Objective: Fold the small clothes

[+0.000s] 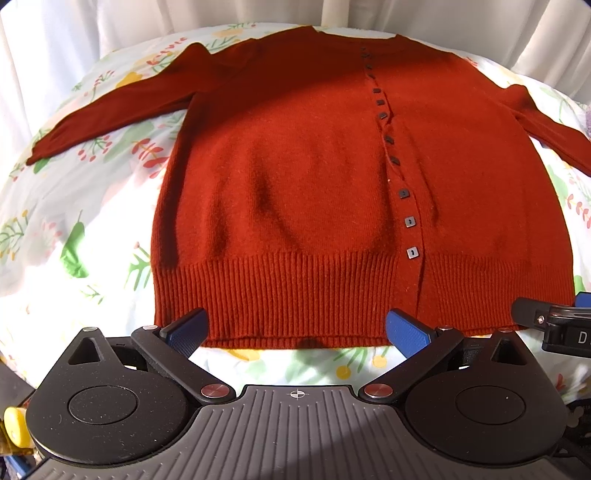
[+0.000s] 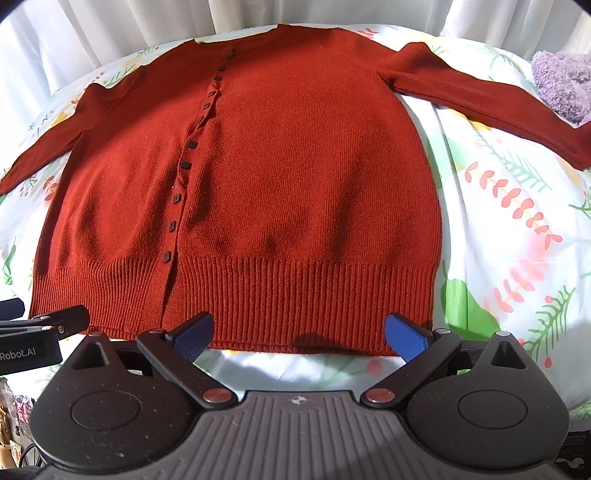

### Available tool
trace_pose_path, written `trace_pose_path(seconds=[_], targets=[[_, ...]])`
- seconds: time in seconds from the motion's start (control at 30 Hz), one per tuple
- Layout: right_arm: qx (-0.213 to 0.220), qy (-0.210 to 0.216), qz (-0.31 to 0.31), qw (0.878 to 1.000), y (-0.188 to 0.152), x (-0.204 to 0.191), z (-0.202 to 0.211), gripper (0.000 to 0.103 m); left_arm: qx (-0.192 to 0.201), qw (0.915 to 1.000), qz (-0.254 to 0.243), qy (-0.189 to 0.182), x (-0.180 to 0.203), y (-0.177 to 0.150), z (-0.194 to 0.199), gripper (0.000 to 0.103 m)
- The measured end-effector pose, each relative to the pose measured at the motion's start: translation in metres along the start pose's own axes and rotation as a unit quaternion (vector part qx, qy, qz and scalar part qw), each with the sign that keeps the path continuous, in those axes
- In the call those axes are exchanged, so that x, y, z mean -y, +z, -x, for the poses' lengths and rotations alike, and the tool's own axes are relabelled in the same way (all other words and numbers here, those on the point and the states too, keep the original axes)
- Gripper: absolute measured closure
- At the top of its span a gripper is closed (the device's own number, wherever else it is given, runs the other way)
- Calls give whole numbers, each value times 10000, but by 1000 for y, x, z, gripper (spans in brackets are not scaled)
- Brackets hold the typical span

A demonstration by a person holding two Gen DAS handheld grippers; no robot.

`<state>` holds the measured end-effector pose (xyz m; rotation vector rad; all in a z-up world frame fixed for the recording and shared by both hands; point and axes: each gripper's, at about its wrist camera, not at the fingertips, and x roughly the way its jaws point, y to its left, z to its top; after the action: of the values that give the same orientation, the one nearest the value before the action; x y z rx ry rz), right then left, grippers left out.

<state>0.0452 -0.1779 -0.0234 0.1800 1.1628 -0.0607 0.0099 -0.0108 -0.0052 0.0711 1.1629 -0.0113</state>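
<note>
Cardigan [image 1: 295, 184] lies flat and buttoned on the sheet [image 1: 74, 229], hem toward both cameras, neck at 12 o'clock, sleeves spread toward 9 and 3 o'clock.

Cut off or hard to see:
- Left wrist view: the sleeve at 3 o'clock runs off the frame edge, cuff unseen. The sleeve at 9 o'clock shows whole to its cuff.
- Right wrist view: the sleeve at 9 o'clock runs off the frame edge; the far sleeve ends close to the edge at 3 o'clock, cuff only partly seen.
- Buttons [image 1: 412, 252] near the collar are small and blurred; count is uncertain.
- A lilac fuzzy item [image 2: 561, 85] at 2 o'clock is cropped by the frame; what it is cannot be told.
- A yellow object [image 1: 14, 424] at 8 o'clock in the left view is mostly hidden behind the tool body.
- Clutter at 8 o'clock in the right view is too dark to read.

Writing:
- The left tool's housing, seen at 9 o'clock in the right view, reads "Robot.AI", start possibly cut off.
- The right tool's housing, at 3 o'clock in the left view, shows only "D".

Tools:
- Left tool [image 1: 295, 332]: blue pads wide apart, holding nothing, straddling the ribbed hem at its near edge.
- Right tool [image 2: 297, 334]: pads wide apart too, empty, over the hem's near edge.

White curtain [image 2: 110, 26] hangs behind the bed.
</note>
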Motion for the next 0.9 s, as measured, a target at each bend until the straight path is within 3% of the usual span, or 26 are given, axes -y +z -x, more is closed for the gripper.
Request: trace_pose_path(seconds=[0.9], targets=[[2, 12, -30, 10000, -1, 1, -1, 4, -63, 10000, -21, 23, 3, 0, -1, 0]])
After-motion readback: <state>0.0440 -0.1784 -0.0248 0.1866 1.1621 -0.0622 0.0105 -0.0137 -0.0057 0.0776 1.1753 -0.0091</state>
